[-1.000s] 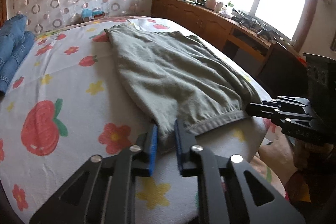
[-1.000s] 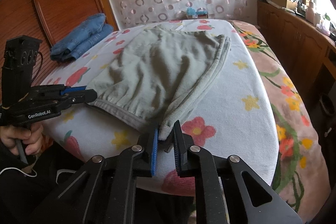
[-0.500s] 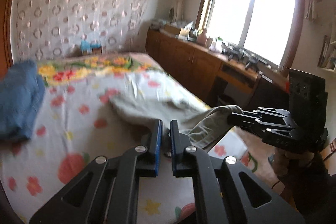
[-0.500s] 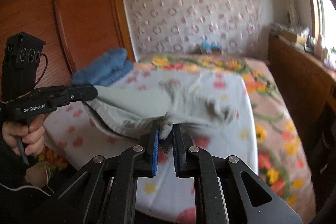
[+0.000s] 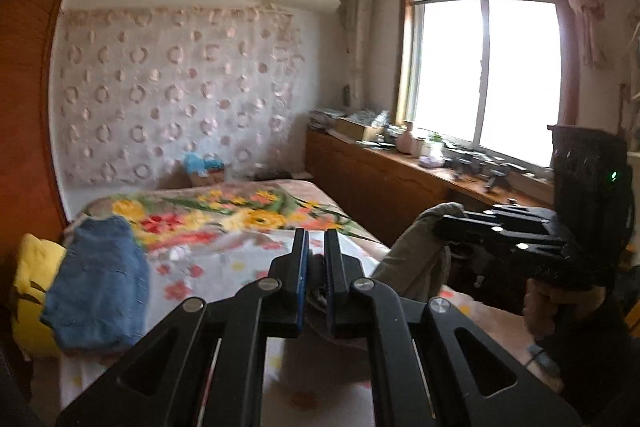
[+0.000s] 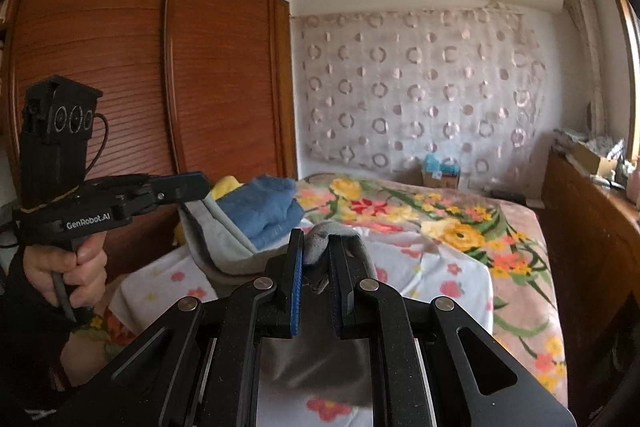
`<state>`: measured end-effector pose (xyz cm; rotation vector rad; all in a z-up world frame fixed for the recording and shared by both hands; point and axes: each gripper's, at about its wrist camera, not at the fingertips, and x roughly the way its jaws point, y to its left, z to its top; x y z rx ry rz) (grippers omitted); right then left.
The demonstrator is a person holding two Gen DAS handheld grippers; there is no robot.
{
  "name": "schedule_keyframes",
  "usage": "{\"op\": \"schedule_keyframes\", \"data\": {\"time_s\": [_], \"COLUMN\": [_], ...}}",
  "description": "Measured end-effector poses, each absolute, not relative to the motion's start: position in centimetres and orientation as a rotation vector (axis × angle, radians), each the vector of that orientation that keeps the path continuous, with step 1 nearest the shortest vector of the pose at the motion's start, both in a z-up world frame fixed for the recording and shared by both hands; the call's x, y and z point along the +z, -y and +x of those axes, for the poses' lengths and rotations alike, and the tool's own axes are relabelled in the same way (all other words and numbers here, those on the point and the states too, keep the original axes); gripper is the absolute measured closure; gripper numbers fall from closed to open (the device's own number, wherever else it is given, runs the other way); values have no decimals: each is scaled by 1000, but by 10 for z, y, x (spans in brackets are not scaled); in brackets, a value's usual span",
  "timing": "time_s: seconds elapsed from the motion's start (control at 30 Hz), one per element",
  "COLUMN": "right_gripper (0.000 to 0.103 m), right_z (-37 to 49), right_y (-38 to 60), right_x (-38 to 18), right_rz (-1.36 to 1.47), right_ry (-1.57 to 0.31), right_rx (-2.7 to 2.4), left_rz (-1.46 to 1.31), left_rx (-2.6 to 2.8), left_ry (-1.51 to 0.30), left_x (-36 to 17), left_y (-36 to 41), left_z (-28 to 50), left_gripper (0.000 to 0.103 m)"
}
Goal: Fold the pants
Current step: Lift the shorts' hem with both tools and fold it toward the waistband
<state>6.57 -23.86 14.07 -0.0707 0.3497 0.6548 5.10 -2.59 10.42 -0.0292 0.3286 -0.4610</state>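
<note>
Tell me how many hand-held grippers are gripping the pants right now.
2. The left hand-held gripper is shut on one corner of the grey-green pants; the right hand-held gripper is shut on the other. Both hold the pants above the bed.

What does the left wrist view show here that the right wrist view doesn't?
Left wrist only: the window and the right gripper from the side. Right wrist only: the wooden wardrobe and the left gripper from the side. Both: the grey pants clamped at two points, the blue jeans, the floral bed.
</note>
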Motion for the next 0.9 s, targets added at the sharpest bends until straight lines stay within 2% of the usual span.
{"op": "schedule_keyframes", "data": {"time_s": [0.23, 0.33, 0.47, 0.57, 0.9], "right_gripper": [95, 95, 95, 95, 95], "right_z": [138, 174, 187, 183, 158], "right_y": [204, 191, 197, 197, 193], "right_x": [124, 137, 165, 169, 52], "right_rz": [-82, -86, -34, -29, -73], "right_ry": [-415, -403, -353, -334, -583], "right_rx": [654, 641, 628, 622, 639], "left_rz": [-58, -68, -47, -12, 0], "left_rx": [-352, -317, -295, -285, -309], "left_ry": [-362, -346, -293, -292, -509], "left_x": [74, 86, 115, 116, 21], "left_y": [-7, -15, -16, -17, -16], "left_z": [108, 133, 140, 133, 99], "left_gripper": [99, 99, 99, 99, 99]}}
